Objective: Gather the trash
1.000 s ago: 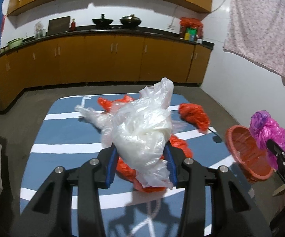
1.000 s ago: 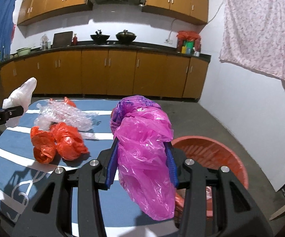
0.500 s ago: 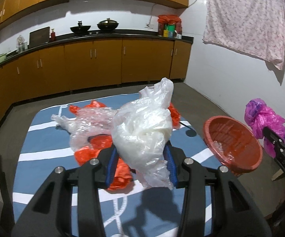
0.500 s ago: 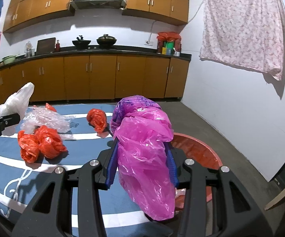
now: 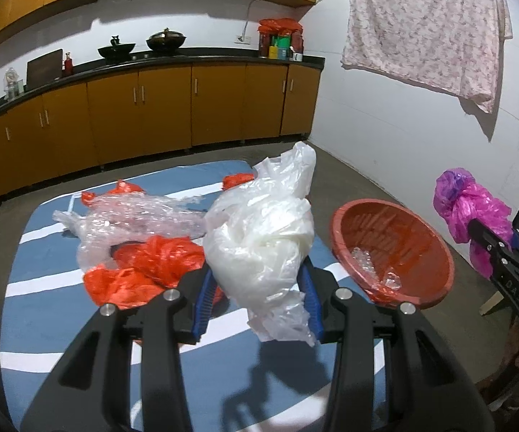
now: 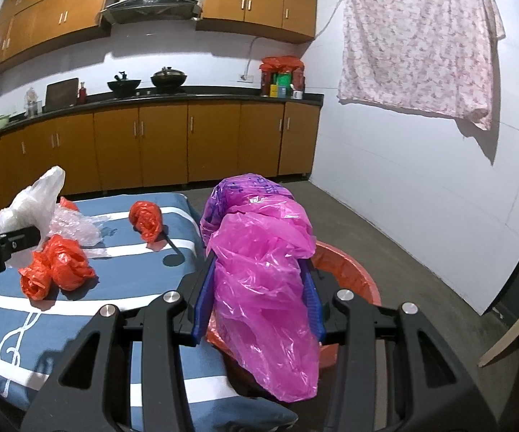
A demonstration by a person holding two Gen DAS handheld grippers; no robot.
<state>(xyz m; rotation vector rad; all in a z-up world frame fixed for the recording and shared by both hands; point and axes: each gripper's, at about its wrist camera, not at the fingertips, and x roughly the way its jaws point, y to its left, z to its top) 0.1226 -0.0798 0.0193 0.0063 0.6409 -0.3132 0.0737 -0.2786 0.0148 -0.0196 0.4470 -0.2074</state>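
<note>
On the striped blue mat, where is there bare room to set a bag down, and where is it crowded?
Free: the near part of the mat, around the white treble clef below the orange bags, and the strip between the lone orange bag and the red basket. Crowded: the far left, where clear plastic wrap and orange bags bunch together.

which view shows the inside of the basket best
The left wrist view: the red basket tilts toward it, showing its ribbed inside and a few clear scraps. In the right wrist view only its rim shows behind the pink bag in the right gripper.
</note>
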